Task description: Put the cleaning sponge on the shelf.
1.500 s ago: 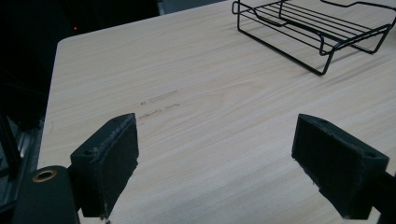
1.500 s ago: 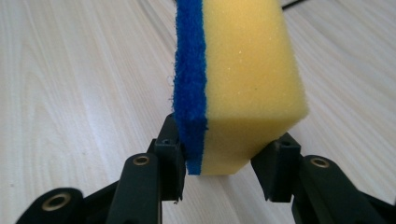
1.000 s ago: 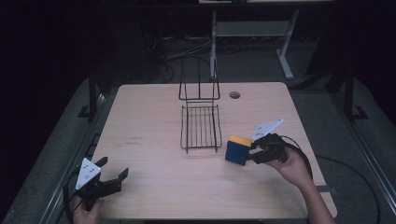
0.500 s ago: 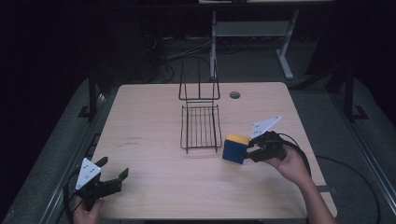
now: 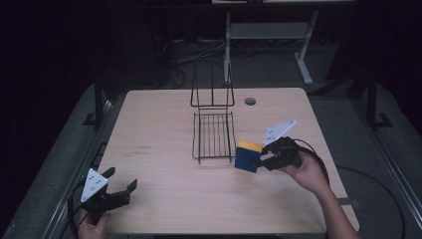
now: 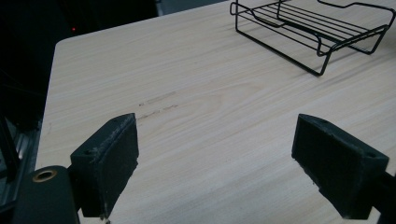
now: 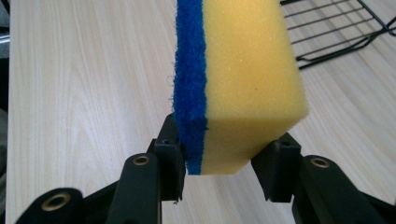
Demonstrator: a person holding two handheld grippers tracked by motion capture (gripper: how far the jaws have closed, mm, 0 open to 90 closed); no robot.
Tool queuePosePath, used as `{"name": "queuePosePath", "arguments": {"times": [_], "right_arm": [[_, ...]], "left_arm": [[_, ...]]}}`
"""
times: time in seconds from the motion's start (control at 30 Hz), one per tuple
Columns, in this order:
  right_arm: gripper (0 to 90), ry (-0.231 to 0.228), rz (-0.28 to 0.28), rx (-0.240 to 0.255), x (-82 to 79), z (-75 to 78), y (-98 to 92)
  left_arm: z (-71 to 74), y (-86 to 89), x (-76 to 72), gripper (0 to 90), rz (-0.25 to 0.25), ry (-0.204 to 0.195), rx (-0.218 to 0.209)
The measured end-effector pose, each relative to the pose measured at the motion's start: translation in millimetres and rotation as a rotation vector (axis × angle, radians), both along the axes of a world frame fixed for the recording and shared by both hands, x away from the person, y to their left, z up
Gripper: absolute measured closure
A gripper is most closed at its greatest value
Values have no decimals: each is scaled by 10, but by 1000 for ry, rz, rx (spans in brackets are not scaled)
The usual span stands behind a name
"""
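A yellow sponge with a blue scouring face [image 5: 247,155] [image 7: 247,79] is held above the table, just right of the black wire rack [image 5: 214,133]. My right gripper [image 5: 260,162] [image 7: 224,163] is shut on the sponge's lower end, blue face against one jaw and yellow foam against the other. Part of the rack [image 7: 336,32] lies beyond the sponge at upper right in the right gripper view. My left gripper [image 5: 121,185] [image 6: 215,163] rests open at the table's front left corner, with bare wood between its jaws. The rack [image 6: 313,32] sits far ahead of it.
The wooden table [image 5: 159,129] has a round cable hole [image 5: 250,101] near its back edge. The rack's upright back frame [image 5: 212,92] rises behind its flat tray. A metal stand [image 5: 268,35] is on the dark floor behind the table.
My right gripper has carried the sponge slightly left, closer to the rack's front right corner. The left gripper has stayed put.
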State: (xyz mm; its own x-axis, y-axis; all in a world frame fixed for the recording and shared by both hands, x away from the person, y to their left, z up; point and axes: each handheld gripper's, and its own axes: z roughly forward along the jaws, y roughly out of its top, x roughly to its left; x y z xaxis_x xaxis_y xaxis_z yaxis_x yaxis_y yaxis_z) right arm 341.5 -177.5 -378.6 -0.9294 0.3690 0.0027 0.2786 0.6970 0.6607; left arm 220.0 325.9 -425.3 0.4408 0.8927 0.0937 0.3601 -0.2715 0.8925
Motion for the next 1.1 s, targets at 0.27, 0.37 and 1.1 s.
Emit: {"name": "queuePosePath", "arguments": {"times": [0.27, 0.37, 1.1], "right_arm": [[572, 5, 10, -5, 46, 15, 74], [572, 6, 13, -6, 61, 20, 97], [572, -22, 26, 8, 172, 149, 184]], "left_arm": [[2, 2, -2, 141, 1, -3, -1], [3, 1, -1, 141, 1, -3, 0], [2, -2, 3, 141, -1, -1, 0]]}}
